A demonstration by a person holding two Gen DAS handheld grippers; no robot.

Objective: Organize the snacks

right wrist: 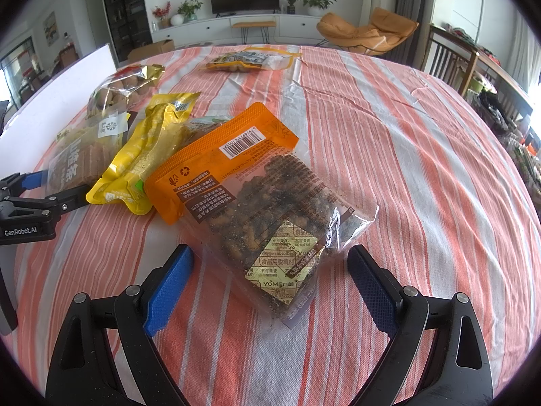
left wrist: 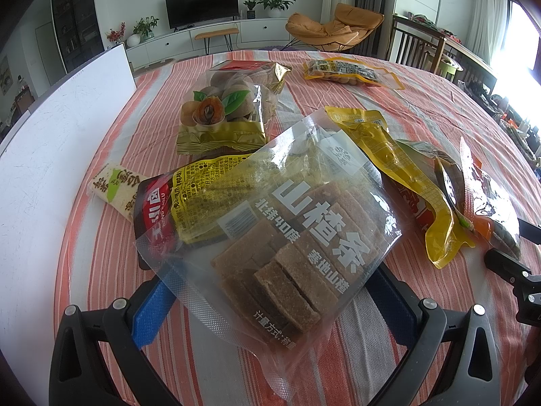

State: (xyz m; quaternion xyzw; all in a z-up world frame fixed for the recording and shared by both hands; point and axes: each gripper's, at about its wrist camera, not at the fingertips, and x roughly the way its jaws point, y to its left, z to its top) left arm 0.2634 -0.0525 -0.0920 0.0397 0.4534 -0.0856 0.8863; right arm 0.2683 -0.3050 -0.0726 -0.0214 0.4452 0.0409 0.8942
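Observation:
Several snack bags lie on the striped tablecloth [right wrist: 389, 155]. My left gripper [left wrist: 274, 291] is open, its blue pads on either side of a clear bag of brown hawthorn strips [left wrist: 297, 237], which also shows in the right wrist view [right wrist: 81, 162]. My right gripper [right wrist: 270, 284] is open around the near end of an orange and clear bag of dark nuts [right wrist: 263, 203]. A yellow pouch [right wrist: 145, 155] lies between the two bags, also seen in the left wrist view [left wrist: 399, 169]. The left gripper shows at the left edge of the right wrist view [right wrist: 50, 189].
A gold bag of longans [left wrist: 223, 111] and a flat yellow-edged bag [left wrist: 351, 72] lie farther back. A red and yellow packet [left wrist: 189, 196] and a small white wrapped snack [left wrist: 115, 186] sit left of the hawthorn bag. A white board [left wrist: 50, 142] stands along the left.

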